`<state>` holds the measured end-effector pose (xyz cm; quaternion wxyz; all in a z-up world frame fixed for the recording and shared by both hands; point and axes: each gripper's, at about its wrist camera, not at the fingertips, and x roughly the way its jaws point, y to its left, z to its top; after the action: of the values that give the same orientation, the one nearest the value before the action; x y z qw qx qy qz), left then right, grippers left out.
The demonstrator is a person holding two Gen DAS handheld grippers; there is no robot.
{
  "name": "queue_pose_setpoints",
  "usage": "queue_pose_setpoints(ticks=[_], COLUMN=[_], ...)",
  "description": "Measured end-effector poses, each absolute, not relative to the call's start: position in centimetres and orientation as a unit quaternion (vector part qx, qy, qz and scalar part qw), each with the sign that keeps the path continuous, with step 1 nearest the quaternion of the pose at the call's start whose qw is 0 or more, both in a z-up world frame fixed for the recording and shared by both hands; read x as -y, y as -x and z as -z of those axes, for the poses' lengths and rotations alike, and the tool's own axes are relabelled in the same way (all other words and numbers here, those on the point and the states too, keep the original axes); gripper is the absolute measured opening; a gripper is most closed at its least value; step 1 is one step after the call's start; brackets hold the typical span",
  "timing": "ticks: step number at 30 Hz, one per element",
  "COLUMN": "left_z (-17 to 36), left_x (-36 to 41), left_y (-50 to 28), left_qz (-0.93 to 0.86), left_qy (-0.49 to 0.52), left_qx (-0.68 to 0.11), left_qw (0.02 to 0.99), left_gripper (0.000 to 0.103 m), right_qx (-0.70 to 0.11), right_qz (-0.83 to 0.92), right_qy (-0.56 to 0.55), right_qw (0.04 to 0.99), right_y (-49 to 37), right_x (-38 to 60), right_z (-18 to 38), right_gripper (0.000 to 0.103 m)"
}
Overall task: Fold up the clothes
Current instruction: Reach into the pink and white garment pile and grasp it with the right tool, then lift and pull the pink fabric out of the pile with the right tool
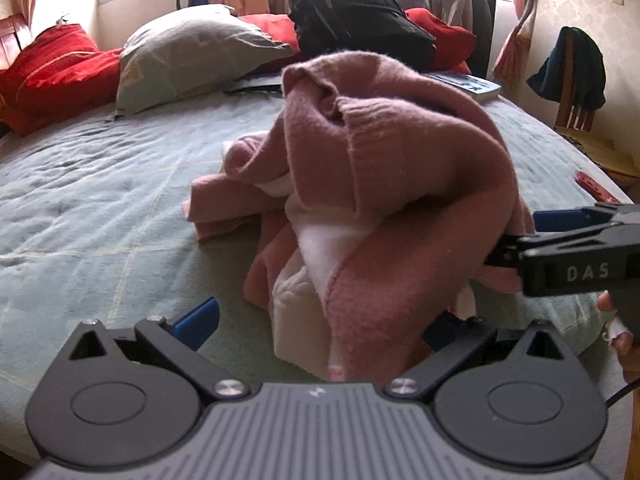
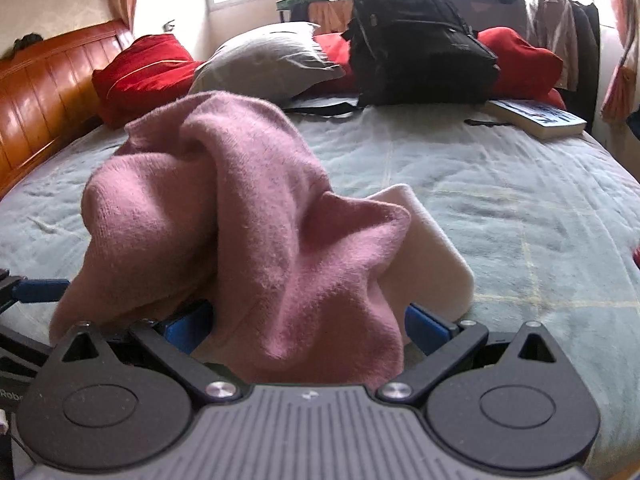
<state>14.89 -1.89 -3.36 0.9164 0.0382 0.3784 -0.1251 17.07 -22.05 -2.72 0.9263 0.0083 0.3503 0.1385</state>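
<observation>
While the pink sweater lies bunched on the bed, both left gripper and right gripper gape wide, cloth draped between their fingers.

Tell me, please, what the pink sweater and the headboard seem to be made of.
The pink sweater looks like soft knitted wool or a wool blend: fuzzy surface, ribbed edge. The headboard looks like wood with a glossy varnish: orange-brown planks with bright reflections.
</observation>
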Motion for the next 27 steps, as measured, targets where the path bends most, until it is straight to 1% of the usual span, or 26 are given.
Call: queue_pose_setpoints(ticks=[4,10,14,19,24,27], left_z=[4.2,4.6,3.5,1.1,0.9,1.0], left_x=[1.6,1.9,2.0,1.9,3.3,3.2], left_y=[-15.5,-15.6,-15.6,-15.2,-16.0,-16.2], left_qz=[0.135,0.15,0.153,0.164,0.166,0.161], left_qy=[-0.038,-0.067,-0.074,-0.046,-0.075,-0.07], left_qx=[-0.384,-0.38,-0.372,-0.335,-0.342,-0.351], left_qw=[0.913,0.91,0.912,0.926,0.922,0.92], left_gripper=[0.103,0.103,0.103,0.102,0.102,0.102], right_qx=[-0.353,-0.369,-0.362,-0.353,-0.348,-0.33], right_qz=[-0.144,-0.146,-0.132,-0.131,-0.136,-0.113], right_qy=[0.021,0.034,0.039,0.03,0.029,0.057], right_qw=[0.924,0.917,0.922,0.926,0.927,0.935], right_y=[-17.8,-18.5,-19.1,-19.9,-20.6,-21.3], right_x=[21.4,22.2,23.6,24.0,23.5,23.7], right_z=[3.7,5.0,4.3,3.1,2.0,1.4], right_gripper=[0.103,0.103,0.103,0.103,0.103,0.103])
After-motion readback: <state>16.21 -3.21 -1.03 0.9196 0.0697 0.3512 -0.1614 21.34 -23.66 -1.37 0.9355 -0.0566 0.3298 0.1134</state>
